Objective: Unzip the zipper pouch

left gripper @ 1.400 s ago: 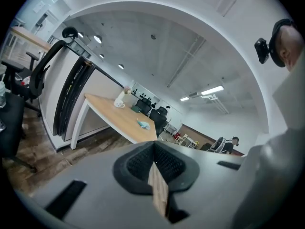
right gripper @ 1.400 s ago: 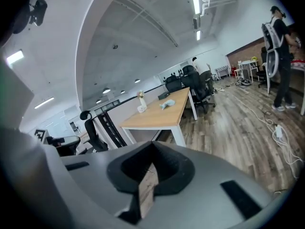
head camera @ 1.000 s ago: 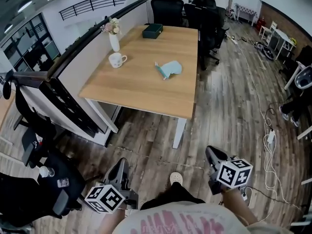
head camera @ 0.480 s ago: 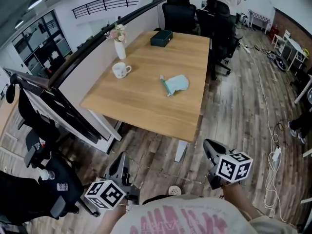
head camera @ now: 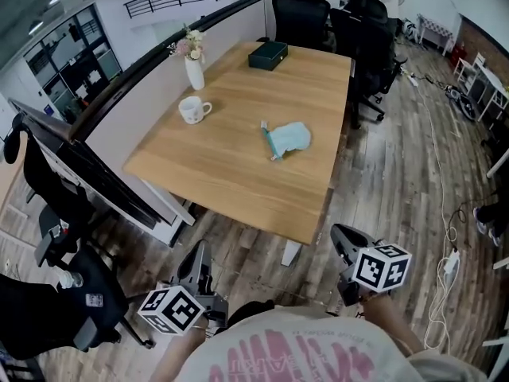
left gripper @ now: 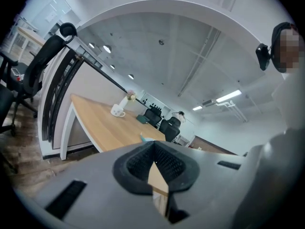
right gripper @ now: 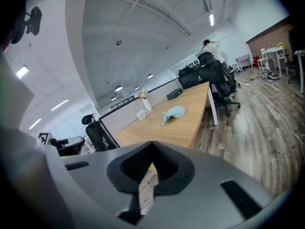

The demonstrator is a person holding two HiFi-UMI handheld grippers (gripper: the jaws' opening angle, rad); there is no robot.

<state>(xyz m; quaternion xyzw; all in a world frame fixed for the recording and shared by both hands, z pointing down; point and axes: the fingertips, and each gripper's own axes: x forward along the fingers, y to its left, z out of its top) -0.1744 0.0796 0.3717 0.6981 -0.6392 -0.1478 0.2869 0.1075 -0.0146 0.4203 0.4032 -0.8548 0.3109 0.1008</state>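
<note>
Zipper pouch [head camera: 288, 138] lies pale blue near the middle of the worktop [head camera: 231, 173], far from me. My left tongs [head camera: 199, 253] and right tongs [head camera: 340, 237] are held low by my waist over the floor [head camera: 374, 181], both closed, empty, pointing toward it.

Table [head camera: 231, 173]: straight ahead of the person, standing on the floor.
Pouch [head camera: 288, 138]: on the table, about midway along, toward its right edge.
Mug [head camera: 192, 110]: on the table, left of the pouch, near the left edge.
Vase [head camera: 193, 72]: on the table just behind the mug, beside the divider.
Box [head camera: 267, 55]: on the table's far end.
Divider [head camera: 119, 106]: along the table's left side.
Office chairs [head camera: 302, 14]: behind the table's far end.
Left gripper [head camera: 200, 251]: in front of the table's near edge.
Right gripper [head camera: 339, 234]: right of the left gripper, well apart from it.
</note>
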